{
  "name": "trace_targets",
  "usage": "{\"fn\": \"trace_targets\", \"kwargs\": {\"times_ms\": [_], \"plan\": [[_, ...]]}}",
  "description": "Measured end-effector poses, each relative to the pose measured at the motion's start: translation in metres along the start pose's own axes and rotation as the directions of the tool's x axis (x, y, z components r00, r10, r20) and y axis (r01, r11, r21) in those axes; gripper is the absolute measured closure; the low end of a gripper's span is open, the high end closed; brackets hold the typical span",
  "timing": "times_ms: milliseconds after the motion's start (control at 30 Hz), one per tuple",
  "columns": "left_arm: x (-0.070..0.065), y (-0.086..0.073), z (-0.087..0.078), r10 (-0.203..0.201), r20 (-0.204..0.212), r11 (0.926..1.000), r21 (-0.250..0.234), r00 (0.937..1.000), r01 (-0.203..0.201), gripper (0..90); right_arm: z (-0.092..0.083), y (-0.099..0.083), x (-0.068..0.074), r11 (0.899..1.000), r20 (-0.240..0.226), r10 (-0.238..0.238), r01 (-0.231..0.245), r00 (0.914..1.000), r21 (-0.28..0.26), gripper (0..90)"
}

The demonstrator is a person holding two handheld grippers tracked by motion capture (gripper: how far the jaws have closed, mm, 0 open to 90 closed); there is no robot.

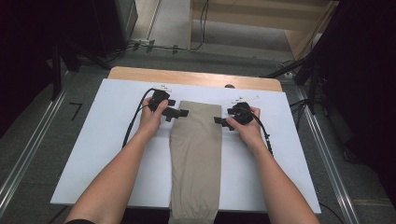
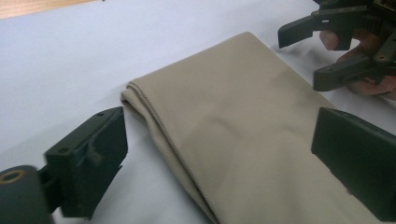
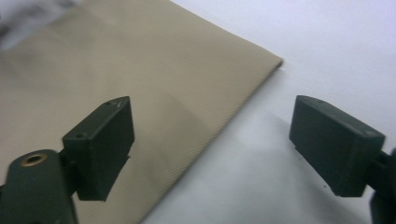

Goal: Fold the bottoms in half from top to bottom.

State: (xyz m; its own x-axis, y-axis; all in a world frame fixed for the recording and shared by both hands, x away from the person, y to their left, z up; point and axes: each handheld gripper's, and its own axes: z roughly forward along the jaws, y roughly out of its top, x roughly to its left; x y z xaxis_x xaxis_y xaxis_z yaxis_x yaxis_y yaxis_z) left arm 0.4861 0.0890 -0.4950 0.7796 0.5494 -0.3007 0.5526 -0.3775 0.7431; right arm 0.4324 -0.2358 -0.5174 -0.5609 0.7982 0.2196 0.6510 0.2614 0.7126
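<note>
Folded beige cloth point(image 1: 196, 140) lies lengthwise on the table point(image 1: 112, 121) — far corners exposed for grasping. Left gripper point(image 1: 180, 113) and right gripper point(image 1: 220, 121) flank its far end, fingers point(image 3: 100, 144) wide apart, holding nothing — each straddling a cloth edge.

A wooden table point(image 1: 196, 77) carries a white board point(image 1: 112, 140); folded beige cloth point(image 1: 196, 149) lies along the board's middle, overhanging its near edge

The right gripper point(image 3: 212, 149) has its two black jaws set wide apart, nothing pressed between them. One jaw hangs over the folded beige cloth point(image 3: 140, 84); the other is off the cloth's edge, above the white table cover point(image 3: 327, 46). The cloth's corner points past the jaws, lying flat.
</note>
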Motion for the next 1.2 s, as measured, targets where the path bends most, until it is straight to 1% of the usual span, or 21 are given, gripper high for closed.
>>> {"fn": "trace_targets", "kwargs": {"times_ms": [33, 100, 200, 300, 333, 367, 433, 467, 533, 600, 633, 700, 733, 800, 900, 933, 967, 1067, 1100, 1133, 1200], "plan": [[0.001, 0.001, 0.002, -0.003, -0.011, 1.0, 0.009, 0.9999, 0.003, 9.8, 0.001, 0.002, -0.002, 1.0, -0.004, 0.004, -0.004, 1.0, -0.001, 13.6], [0.004, 0.002, 0.005, -0.013, -0.024, 0.9997, 0.022, 0.9996, 0.014, 14.0, 0.003, 0.005, -0.004, 1.0, 0.005, 0.007, -0.007, 1.0, 0.002, 15.9], [0.007, 0.005, 0.008, -0.024, -0.064, 0.999, 0.036, 0.9976, 0.027, 15.5, 0.007, 0.009, -0.007, 1.0, 0.026, 0.015, -0.015, 0.9995, 0.007, 21.0], [0.01, 0.008, 0.01, -0.038, -0.076, 0.9981, 0.044, 0.9964, 0.042, 17.6, 0.009, 0.012, -0.01, 0.999, 0.025, 0.034, -0.035, 0.9991, 0.008, 27.6], [0.011, 0.009, 0.012, -0.042, -0.087, 0.9978, 0.049, 0.9954, 0.046, 18.9, 0.01, 0.013, -0.011, 1.0, 0.027, 0.029, -0.03, 0.9992, 0.011, 28.9], [0.011, 0.01, 0.013, -0.039, -0.107, 0.9972, 0.059, 0.9935, 0.046, 22.0, 0.011, 0.014, -0.012, 0.999, 0.028, 0.033, -0.033, 0.9991, 0.016, 30.1], [0.014, 0.011, 0.016, -0.053, -0.129, 0.9953, 0.074, 0.9902, 0.063, 28.8, 0.013, 0.016, -0.013, 0.999, 0.029, 0.034, -0.034, 0.999, 0.014, 33.5], [0.016, 0.011, 0.017, -0.064, -0.139, 0.9944, 0.075, 0.9882, 0.075, 31.6, 0.014, 0.017, -0.013, 0.999, 0.031, 0.038, -0.038, 0.9988, 0.012, 36.0], [0.02, 0.01, 0.016, -0.096, -0.138, 0.9933, 0.051, 0.9858, 0.103, 37.3, 0.016, 0.018, -0.014, 0.999, 0.035, 0.036, -0.036, 0.9987, 0.01, 38.2], [0.022, 0.011, 0.017, -0.102, -0.146, 0.993, 0.044, 0.984, 0.109, 41.5, 0.017, 0.02, -0.015, 0.999, 0.034, 0.044, -0.044, 0.9984, 0.01, 39.8], [0.022, 0.012, 0.018, -0.095, -0.16, 0.9938, 0.043, 0.9825, 0.103, 42.3, 0.017, 0.021, -0.016, 0.999, 0.039, 0.042, -0.042, 0.9983, 0.008, 41.0], [0.021, 0.014, 0.02, -0.06, -0.184, 0.9958, 0.057, 0.9812, 0.071, 45.7, 0.019, 0.023, -0.017, 0.999, 0.061, 0.046, -0.047, 0.997, 0.009, 44.2], [0.02, 0.015, 0.022, -0.053, -0.191, 0.9962, 0.058, 0.9802, 0.065, 46.0, 0.02, 0.024, -0.017, 0.999, 0.062, 0.046, -0.047, 0.997, 0.009, 45.6], [0.018, 0.017, 0.025, -0.038, -0.209, 0.9966, 0.063, 0.9772, 0.052, 47.6, 0.023, 0.028, -0.017, 0.999, 0.073, 0.033, -0.034, 0.9968, 0.018, 47.4], [0.015, 0.02, 0.029, 0.011, -0.239, 0.996, 0.089, 0.971, 0.011, 51.0, 0.026, 0.034, -0.014, 0.999, 0.113, 0.011, -0.016, 0.9935, 0.04, 50.1], [0.015, 0.02, 0.029, 0.017, -0.241, 0.9953, 0.097, 0.9703, 0.007, 52.0, 0.027, 0.035, -0.013, 0.999, 0.123, -0.001, -0.005, 0.9924, 0.048, 51.2], [0.015, 0.021, 0.03, 0.012, -0.245, 0.9956, 0.093, 0.9694, 0.012, 53.5, 0.029, 0.036, -0.012, 0.999, 0.128, -0.011, 0.005, 0.9917, 0.054, 52.9], [0.016, 0.02, 0.029, 0.014, -0.22, 0.995, 0.1, 0.9754, 0.008, 60.8, 0.03, 0.036, -0.011, 0.999, 0.106, -0.007, 0.002, 0.9944, 0.048, 60.7], [0.016, 0.02, 0.029, 0.007, -0.208, 0.9951, 0.098, 0.9781, 0.014, 64.9, 0.03, 0.035, -0.012, 0.999, 0.096, -0.007, 0.002, 0.9954, 0.044, 64.5], [0.015, 0.02, 0.029, 0.003, -0.201, 0.9947, 0.101, 0.9795, 0.018, 68.8, 0.03, 0.035, -0.013, 0.999, 0.08, 0.007, -0.011, 0.9968, 0.047, 69.7], [0.015, 0.02, 0.03, -0.025, -0.182, 0.9936, 0.104, 0.983, 0.044, 75.9, 0.03, 0.035, -0.014, 0.999, 0.042, 0.019, -0.021, 0.999, 0.049, 79.2]]}}
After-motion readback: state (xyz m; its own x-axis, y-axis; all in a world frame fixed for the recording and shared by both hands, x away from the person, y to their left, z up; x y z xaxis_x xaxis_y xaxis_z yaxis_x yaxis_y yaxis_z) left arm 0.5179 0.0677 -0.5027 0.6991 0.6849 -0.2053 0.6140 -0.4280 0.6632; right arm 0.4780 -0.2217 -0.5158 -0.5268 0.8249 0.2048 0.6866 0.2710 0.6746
